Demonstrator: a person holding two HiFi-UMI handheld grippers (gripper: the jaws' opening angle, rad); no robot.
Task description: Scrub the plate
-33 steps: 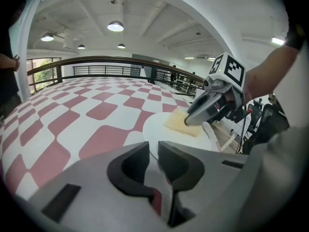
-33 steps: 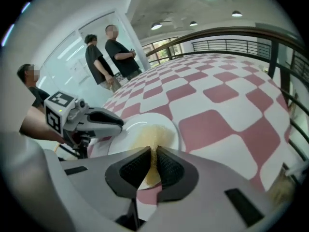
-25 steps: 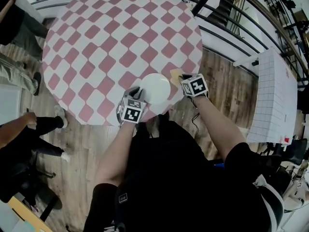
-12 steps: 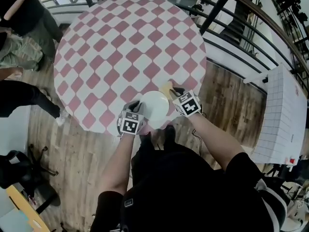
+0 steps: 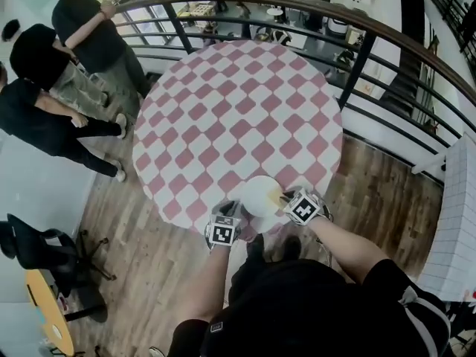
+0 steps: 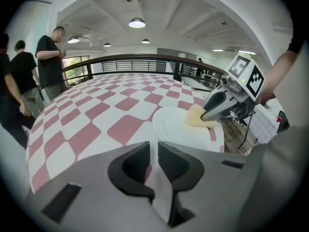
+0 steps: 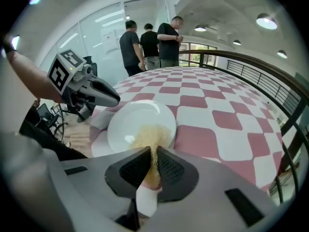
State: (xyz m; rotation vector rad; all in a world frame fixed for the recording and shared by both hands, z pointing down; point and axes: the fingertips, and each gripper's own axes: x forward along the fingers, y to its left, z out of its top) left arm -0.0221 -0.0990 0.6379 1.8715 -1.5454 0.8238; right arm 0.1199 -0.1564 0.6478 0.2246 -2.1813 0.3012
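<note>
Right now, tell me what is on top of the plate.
A yellow sponge, clamped in the right gripper, lies on the plate. The patch under it is covered; the rest looks bare.

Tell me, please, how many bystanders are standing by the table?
3, grouped off the table's left side: one bystander by the railing, a second beside that one, a third nearest the camera. More may be out of view.

Quantities: one round white plate (image 5: 259,194), one yellow sponge (image 6: 197,116), two grey handheld grippers (image 5: 232,209) (image 5: 283,198), one round red-and-white checked table (image 5: 238,103), three bystanders (image 5: 88,27) (image 5: 43,56) (image 5: 33,121).
</note>
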